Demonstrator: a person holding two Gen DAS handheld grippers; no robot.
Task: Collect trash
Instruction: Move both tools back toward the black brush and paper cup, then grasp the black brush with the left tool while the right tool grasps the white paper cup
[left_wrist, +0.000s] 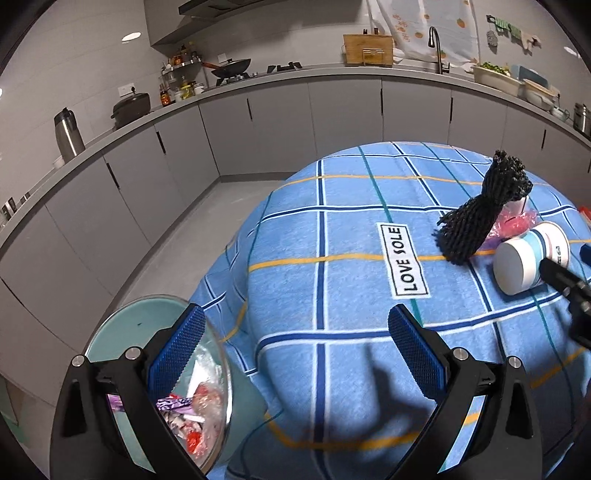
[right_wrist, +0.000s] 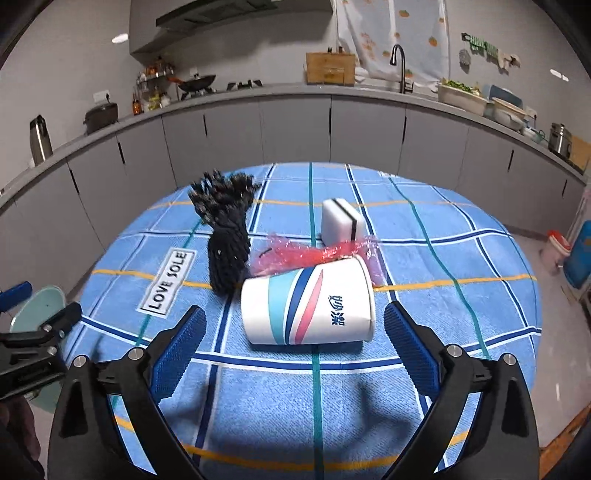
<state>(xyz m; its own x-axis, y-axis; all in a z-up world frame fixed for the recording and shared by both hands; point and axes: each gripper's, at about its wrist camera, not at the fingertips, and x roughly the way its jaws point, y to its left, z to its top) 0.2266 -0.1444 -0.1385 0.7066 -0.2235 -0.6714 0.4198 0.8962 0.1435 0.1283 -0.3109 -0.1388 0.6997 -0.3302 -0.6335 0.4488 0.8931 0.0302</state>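
A white paper cup with blue, teal and red stripes lies on its side on the blue checked tablecloth. My right gripper is open, its blue pads standing on either side of the cup's near part without pressing on it. Behind the cup lie crumpled pink plastic wrap, a black foam net and a white block with a black stripe. My left gripper is open and holds nothing, over the table's left edge. Under its left finger stands a clear-lined teal bin holding several wrappers.
The cup, net and pink wrap sit at the table's right in the left wrist view. A grey kitchen counter curves behind. Grey floor lies left of the table; a red-lidded jar stands on the floor at right.
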